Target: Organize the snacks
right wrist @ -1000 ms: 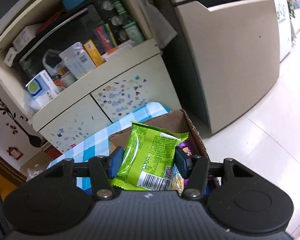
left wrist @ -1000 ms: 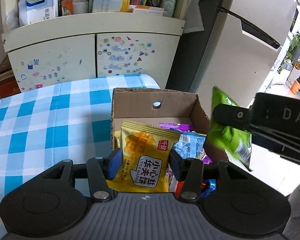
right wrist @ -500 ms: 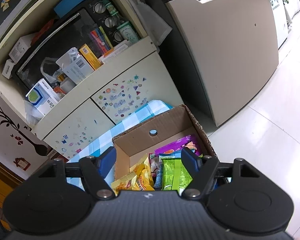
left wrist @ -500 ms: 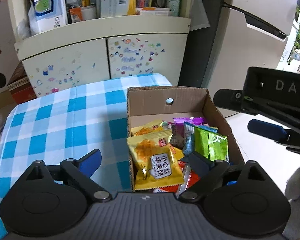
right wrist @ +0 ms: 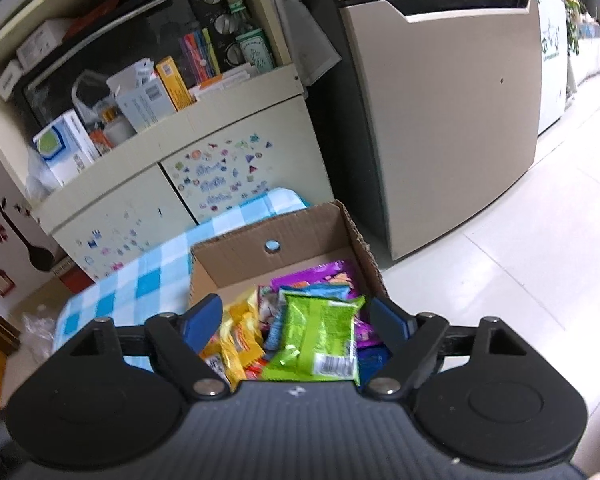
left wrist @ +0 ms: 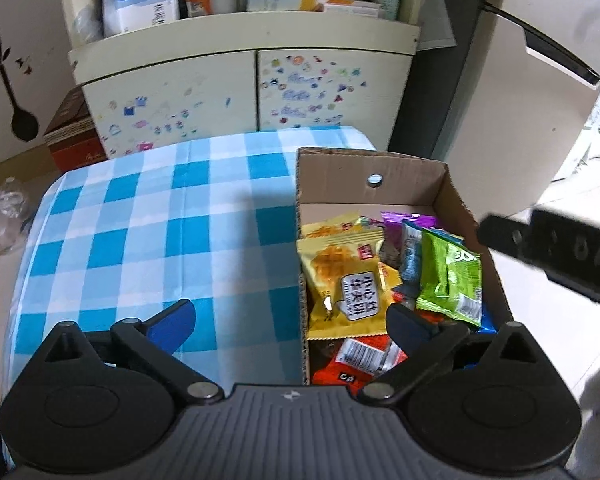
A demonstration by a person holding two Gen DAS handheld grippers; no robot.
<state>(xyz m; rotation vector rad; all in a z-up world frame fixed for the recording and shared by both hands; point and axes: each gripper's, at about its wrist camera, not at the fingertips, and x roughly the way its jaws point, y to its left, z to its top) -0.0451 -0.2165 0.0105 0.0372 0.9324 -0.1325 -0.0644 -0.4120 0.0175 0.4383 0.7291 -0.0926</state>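
Observation:
A cardboard box stands at the right edge of the blue checked table and holds several snack packets. A yellow waffle packet and a green packet lie on top of the pile. My left gripper is open and empty, above the box's near left wall. My right gripper is open and empty above the box, with the green packet and yellow packets below it. The right gripper's body shows at the right edge of the left wrist view.
A cream cabinet with stickered doors and a cluttered shelf stands behind the table. A beige fridge stands to the right, beside tiled floor. A brown carton and a plastic bag sit on the floor at left.
Both grippers opened and let go: the yellow waffle packet and the green packet dropped into the box. Both grippers then pulled back and up from the box.

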